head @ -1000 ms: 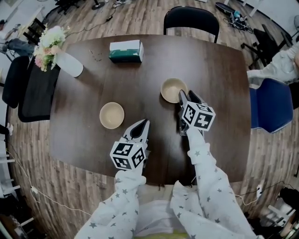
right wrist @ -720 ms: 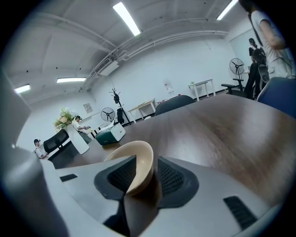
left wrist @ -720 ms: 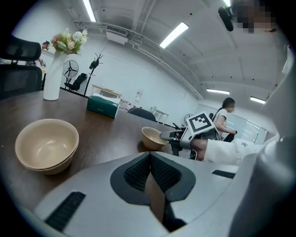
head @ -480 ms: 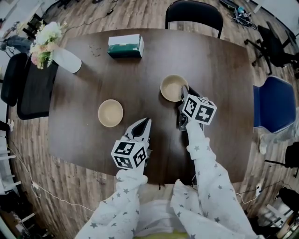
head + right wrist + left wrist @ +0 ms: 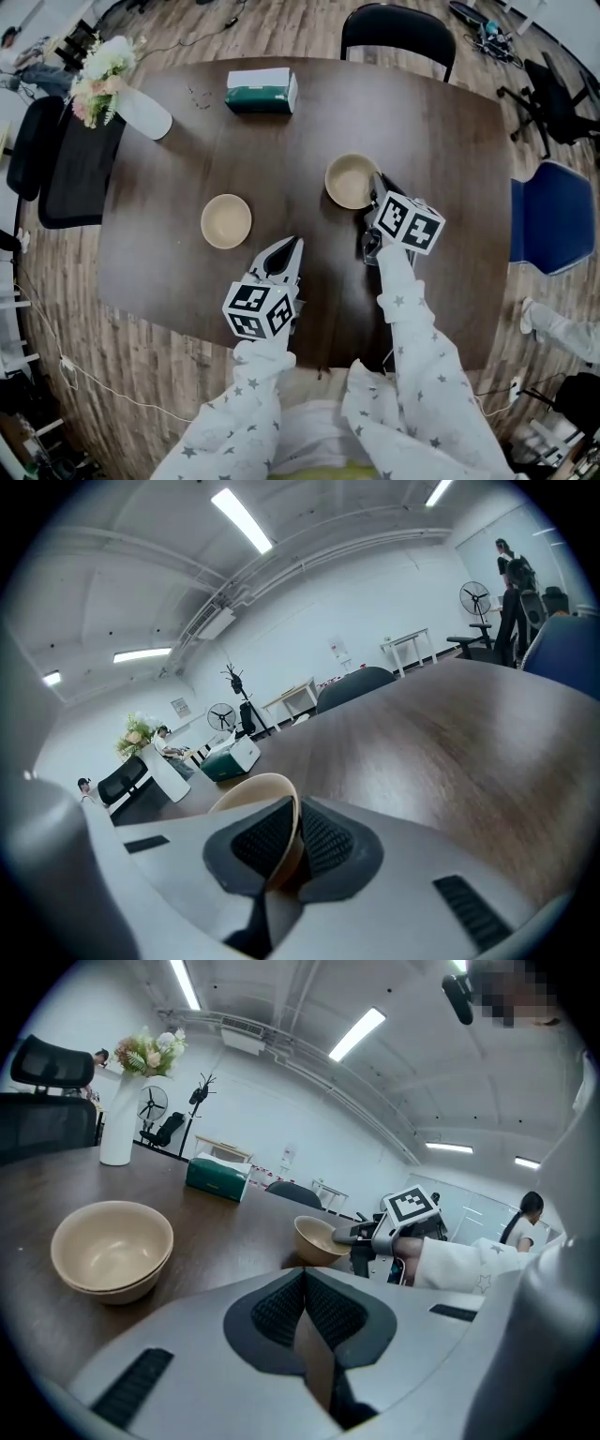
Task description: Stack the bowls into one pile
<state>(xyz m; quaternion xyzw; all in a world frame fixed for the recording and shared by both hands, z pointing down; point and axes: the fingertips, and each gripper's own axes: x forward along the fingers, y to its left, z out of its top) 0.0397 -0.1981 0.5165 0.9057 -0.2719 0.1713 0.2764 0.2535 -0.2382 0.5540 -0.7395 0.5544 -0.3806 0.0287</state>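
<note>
Two beige bowls sit on the dark wooden table (image 5: pixel 450 141). The left bowl (image 5: pixel 226 220) (image 5: pixel 112 1251) looks like two nested ones and stands free. My right gripper (image 5: pixel 377 178) (image 5: pixel 296 827) reaches the near right rim of the right bowl (image 5: pixel 349 180) (image 5: pixel 246 797). Its jaws are closing, with the bowl's wall pinched between the pads; the bowl rests on the table. My left gripper (image 5: pixel 289 246) (image 5: pixel 305 1302) hovers near the table's front, shut on nothing, to the right of the left bowl. In the left gripper view the right bowl (image 5: pixel 317 1238) shows with the right gripper (image 5: pixel 356 1235) at its rim.
A green and white tissue box (image 5: pixel 262 91) lies at the table's far side. At the far left corner a white vase with flowers (image 5: pixel 141 111) stands. A black chair (image 5: pixel 394 28) is beyond the table, a blue chair (image 5: pixel 548 225) at the right.
My right gripper's jaws have closed onto the rim of the right bowl. Both hands have stayed about where they were; the bowls have not moved.
</note>
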